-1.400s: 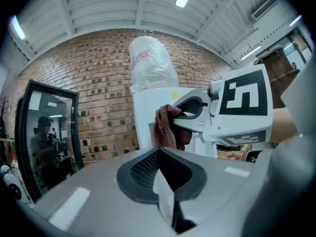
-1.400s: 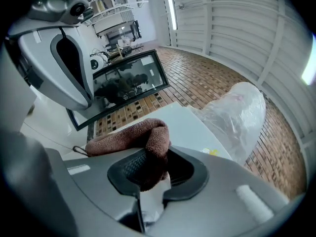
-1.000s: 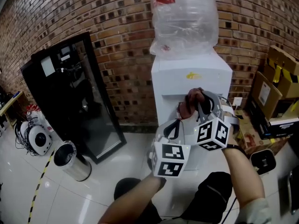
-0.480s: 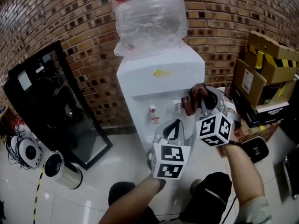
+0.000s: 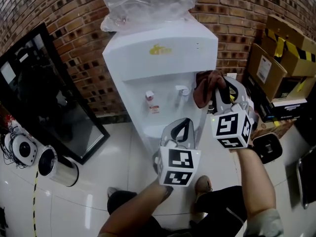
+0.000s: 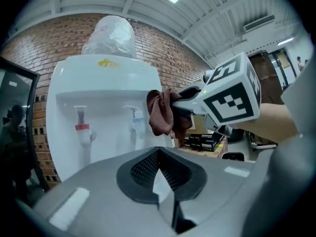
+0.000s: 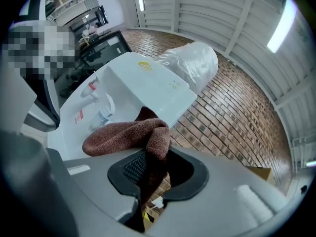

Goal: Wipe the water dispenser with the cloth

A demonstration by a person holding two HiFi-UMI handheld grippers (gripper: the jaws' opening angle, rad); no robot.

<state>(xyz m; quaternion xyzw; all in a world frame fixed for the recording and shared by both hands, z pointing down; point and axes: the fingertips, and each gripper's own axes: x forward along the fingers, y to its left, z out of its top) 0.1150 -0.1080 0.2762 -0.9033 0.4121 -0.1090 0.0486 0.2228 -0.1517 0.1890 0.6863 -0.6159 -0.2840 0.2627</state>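
the right gripper (image 7: 153,181) has its jaws clenched on a reddish-brown cloth (image 7: 128,135), which is pinched between the pads and bunches out in a thick fold above and ahead of them. in the head view that gripper (image 5: 217,90) is held up at the right front edge of the water dispenser (image 5: 163,58), with the cloth (image 5: 202,88) hanging against or just beside that edge, near the blue tap (image 5: 182,90); whether the cloth touches the white casing cannot be made out. the left gripper (image 6: 160,177) has its jaws drawn together with nothing between them, and it (image 5: 181,132) sits lower, in front of the dispenser's base and apart from the cloth. from the left gripper view the cloth (image 6: 160,112) shows beside the dispenser's (image 6: 106,98) right side, past the red tap (image 6: 81,127). a clear water bottle (image 5: 148,1) wrapped in plastic stands on top of the dispenser. behind it runs a brick wall (image 5: 74,33). to the left leans a black glass-fronted cabinet (image 5: 39,93) with a metal bin (image 5: 57,167) near it on the white tiled floor (image 5: 118,172). cardboard boxes (image 5: 281,58) are stacked at the right.
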